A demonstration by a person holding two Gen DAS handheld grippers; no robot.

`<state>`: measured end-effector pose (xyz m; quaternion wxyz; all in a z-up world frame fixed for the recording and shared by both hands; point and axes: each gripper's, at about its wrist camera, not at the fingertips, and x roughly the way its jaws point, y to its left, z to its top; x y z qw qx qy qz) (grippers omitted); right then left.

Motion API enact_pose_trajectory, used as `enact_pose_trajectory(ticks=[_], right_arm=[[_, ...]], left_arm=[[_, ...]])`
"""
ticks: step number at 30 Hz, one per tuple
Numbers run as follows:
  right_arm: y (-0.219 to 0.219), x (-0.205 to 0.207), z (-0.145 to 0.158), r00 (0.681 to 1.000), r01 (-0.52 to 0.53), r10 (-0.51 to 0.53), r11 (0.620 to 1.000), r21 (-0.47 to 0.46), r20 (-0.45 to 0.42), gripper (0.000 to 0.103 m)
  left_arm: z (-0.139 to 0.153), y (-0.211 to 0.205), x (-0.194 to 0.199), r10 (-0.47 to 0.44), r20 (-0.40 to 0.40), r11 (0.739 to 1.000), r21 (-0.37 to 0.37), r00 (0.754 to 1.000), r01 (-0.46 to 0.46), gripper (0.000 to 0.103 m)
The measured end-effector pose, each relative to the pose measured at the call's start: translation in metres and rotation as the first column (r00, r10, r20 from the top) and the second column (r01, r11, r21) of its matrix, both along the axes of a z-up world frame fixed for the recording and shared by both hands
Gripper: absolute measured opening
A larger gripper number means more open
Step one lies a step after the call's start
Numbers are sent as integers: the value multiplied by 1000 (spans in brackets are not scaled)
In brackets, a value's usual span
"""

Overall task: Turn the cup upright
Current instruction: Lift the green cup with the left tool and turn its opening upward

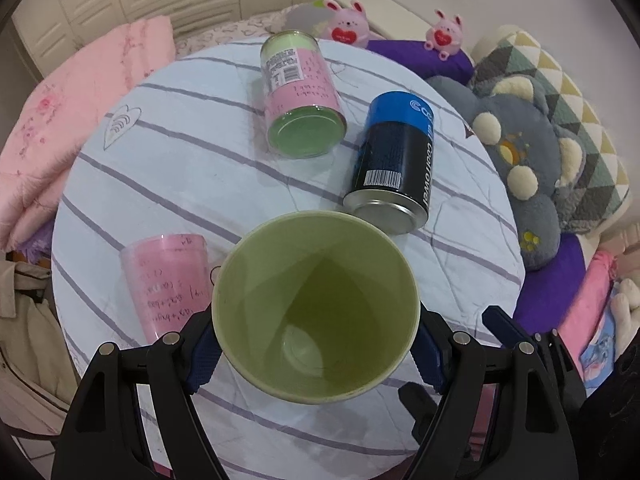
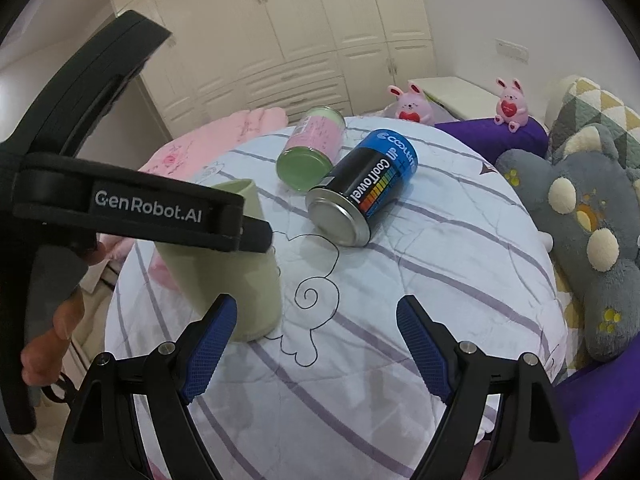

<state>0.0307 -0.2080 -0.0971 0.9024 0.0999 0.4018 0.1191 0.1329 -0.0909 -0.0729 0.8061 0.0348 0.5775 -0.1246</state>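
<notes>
Green cup (image 1: pixel 316 308) pinched between left gripper (image 1: pixel 316 340) fingers, mouth up, to stand it; right gripper (image 2: pixel 316 340) fingers spread, empty.

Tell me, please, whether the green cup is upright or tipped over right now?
Upright. The green cup stands on its base on the striped cloth, mouth up and empty, gripped by the left gripper.

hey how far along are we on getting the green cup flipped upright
Nearly done. The green cup already stands mouth-up, its base on the striped cloth. In hand: the left gripper has its jaws clamped on the cup's sides. Left: release and pull away. The right gripper is open, holding nothing.
</notes>
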Motion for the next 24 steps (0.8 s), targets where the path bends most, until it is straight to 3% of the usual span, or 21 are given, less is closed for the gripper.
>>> enact_pose_trajectory(ticks=[11,18,24], right_arm=[[10,-11,1,997,-81,81,997,-7,16,83],[35,-8,-9,986,-164,164,985,-57,-5,83],[44,-4,-3,971,-239,239,971,-4,25,84]], left_arm=[[3,-2,-21,-2,12,1000,0,1000,2,80],[4,4,-28,-5,-22,999,-45,1000,4,80],[0,12,-29,-26,-80,993,-116,996,17,80]])
